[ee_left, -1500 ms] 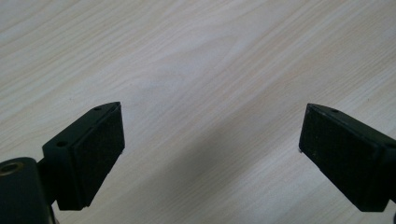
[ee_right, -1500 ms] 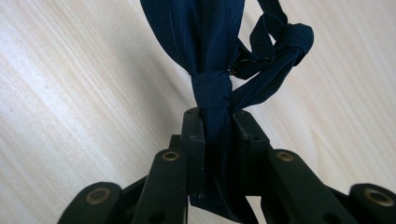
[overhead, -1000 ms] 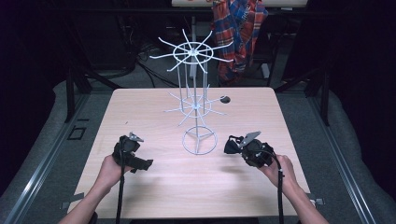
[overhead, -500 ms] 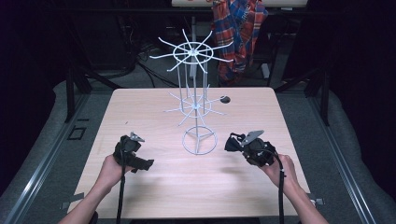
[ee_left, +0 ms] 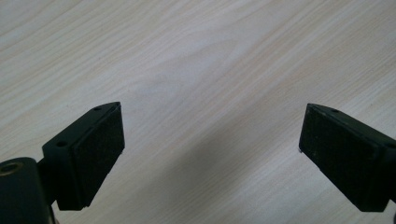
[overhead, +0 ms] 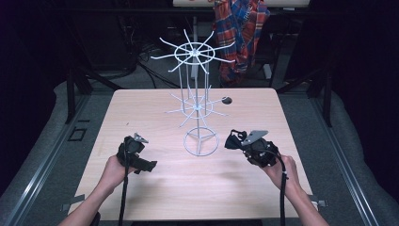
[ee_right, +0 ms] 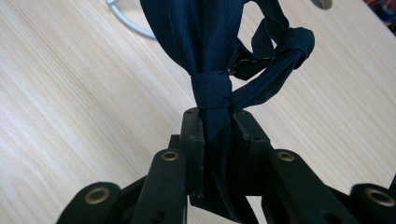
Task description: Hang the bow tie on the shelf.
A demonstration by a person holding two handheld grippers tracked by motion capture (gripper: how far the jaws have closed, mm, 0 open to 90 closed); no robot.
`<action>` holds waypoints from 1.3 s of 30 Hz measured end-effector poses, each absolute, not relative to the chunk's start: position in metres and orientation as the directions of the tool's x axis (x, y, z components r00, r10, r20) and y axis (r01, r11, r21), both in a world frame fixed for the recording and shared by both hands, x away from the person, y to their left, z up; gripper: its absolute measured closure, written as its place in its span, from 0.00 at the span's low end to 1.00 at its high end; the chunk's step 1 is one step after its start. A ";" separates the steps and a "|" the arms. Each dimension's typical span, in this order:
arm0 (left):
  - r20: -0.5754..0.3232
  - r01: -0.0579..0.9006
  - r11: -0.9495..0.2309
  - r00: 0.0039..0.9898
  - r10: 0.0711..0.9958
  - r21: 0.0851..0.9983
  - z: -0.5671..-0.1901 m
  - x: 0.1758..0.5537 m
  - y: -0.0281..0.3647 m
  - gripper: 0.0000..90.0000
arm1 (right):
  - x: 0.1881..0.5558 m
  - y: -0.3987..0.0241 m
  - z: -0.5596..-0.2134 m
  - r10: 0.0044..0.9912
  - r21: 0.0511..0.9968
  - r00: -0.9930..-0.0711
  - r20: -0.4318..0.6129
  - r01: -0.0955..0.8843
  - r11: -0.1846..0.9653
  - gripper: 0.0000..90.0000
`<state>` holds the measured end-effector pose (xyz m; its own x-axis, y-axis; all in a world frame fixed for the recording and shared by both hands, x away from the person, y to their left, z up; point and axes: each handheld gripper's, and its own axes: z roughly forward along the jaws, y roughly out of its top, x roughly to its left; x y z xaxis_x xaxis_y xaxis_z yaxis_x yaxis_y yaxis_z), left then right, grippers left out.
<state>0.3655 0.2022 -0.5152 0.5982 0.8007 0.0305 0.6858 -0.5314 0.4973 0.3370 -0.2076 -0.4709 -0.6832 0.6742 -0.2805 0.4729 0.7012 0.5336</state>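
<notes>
- We see the right tongs [ee_right: 217, 116] pressed together on a dark blue fabric strip [ee_right: 212, 88], pinching it just below a wrapped knot.
- Above that knot, in the right gripper view, the fabric strip fans into a broad fold on one side and a looped, knotted tail on the other; all of it hangs clear of the tabletop [ee_right: 70, 93].
- In the high view we find the right tongs [overhead: 234, 140] near the right front of the tabletop [overhead: 141, 108], pointing left toward the white wire rack [overhead: 194, 101], with the dark bundle at their tip just beside the rack's ring base but apart from it.
- The right hand [overhead: 282, 172] grips the tool from behind, and its cable runs back along the forearm.
- The left tongs [ee_left: 210, 149] stand spread wide, with bare wood grain between the two black pads and nothing held.
- From above, the left tongs [overhead: 149, 165] sit at the left front of the tabletop, well apart from the rack, carried by the left hand [overhead: 113, 172].
- The rack stands upright at the middle of the tabletop, with two tiers of spokes.
- A small dark hole [overhead: 227, 100] lies in the wood just right of the lower spokes.
- A plaid cloth [overhead: 242, 28] hangs behind the tabletop.
</notes>
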 end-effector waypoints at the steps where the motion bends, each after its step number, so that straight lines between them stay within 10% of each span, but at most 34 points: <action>1: 0.029 0.686 -0.530 0.598 0.801 0.498 -0.515 0.366 0.202 0.08 | 0.336 -0.206 -0.469 0.676 0.542 -0.679 -0.286 0.468 0.698 0.84; 39: 0.035 0.690 -0.534 0.596 0.802 0.490 -0.516 0.364 0.201 0.08 | 0.319 -0.207 -0.413 0.704 0.692 -0.629 -0.329 0.347 0.634 0.84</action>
<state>0.3644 0.2011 -0.5163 0.5959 0.8023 0.0351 0.6896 -0.5336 0.4896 0.3195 -0.2068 -0.4130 -0.6292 0.7040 -0.3295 0.3468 0.6336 0.6915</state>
